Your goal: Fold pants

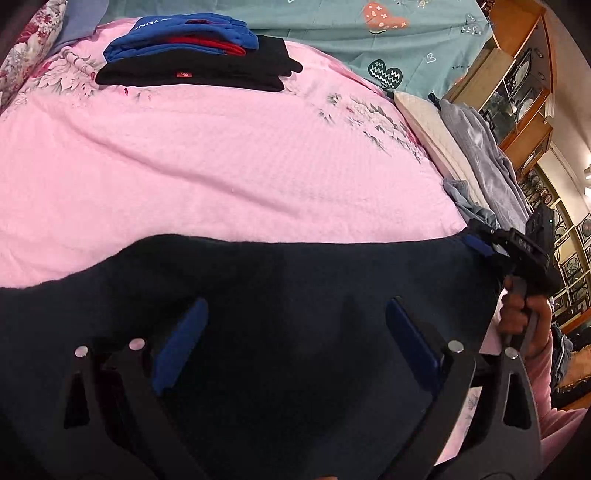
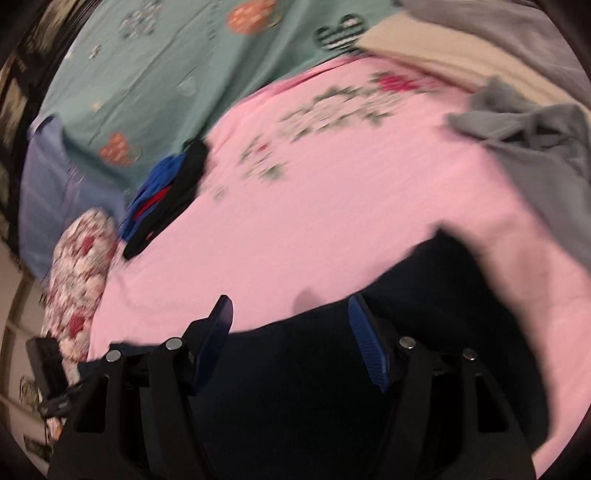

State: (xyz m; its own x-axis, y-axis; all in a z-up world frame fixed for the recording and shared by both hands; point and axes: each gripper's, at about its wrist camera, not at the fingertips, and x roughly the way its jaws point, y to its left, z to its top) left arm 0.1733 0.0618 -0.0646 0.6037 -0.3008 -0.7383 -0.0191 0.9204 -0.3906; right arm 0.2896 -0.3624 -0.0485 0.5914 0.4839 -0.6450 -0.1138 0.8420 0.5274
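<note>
We see both left tongs [image 1: 295, 343] and right tongs [image 2: 291, 339] spread over dark pants [image 1: 295, 280] on the pink bed [image 1: 221, 166].

Both views are taken from wrist cams, low over the near edge of the bed [image 1: 221, 155], aimed fwd across it. The L view is held close above the dark pants [image 1: 295, 314]; the R view is tilted and blurred. Shared: pink spread, pants, folded stack [image 1: 192, 55] [image 2: 166, 192], teal sheet [image 1: 332, 22] [image 2: 166, 74].
</note>
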